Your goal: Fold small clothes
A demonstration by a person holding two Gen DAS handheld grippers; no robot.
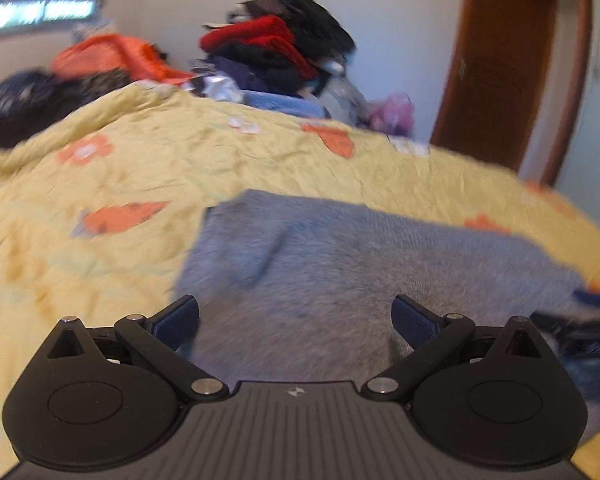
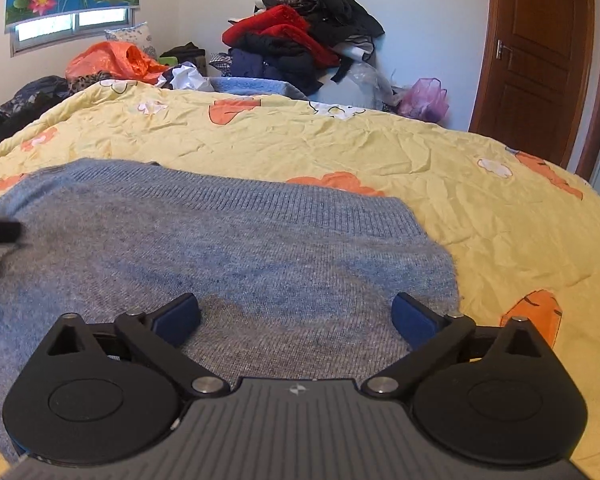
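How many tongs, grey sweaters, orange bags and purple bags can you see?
Tongs: 2, left tongs and right tongs, both open
Grey sweater: 1, flat on the yellow quilt
Orange bag: 1
Purple bag: 1
Total: 5

Both cameras sat just behind their own fingers and looked forward, low and close over the bed. The left wrist view, blurred, faced across the grey-blue sweater (image 1: 340, 264) from its left part, the left gripper (image 1: 295, 320) spread in the foreground. The right wrist view faced the same way from the sweater's right part, past the right gripper (image 2: 296, 320). Both shared the yellow flowered quilt (image 2: 380, 148), the heap of clothes (image 2: 300, 36) against the far wall and the wooden door (image 2: 540, 48).
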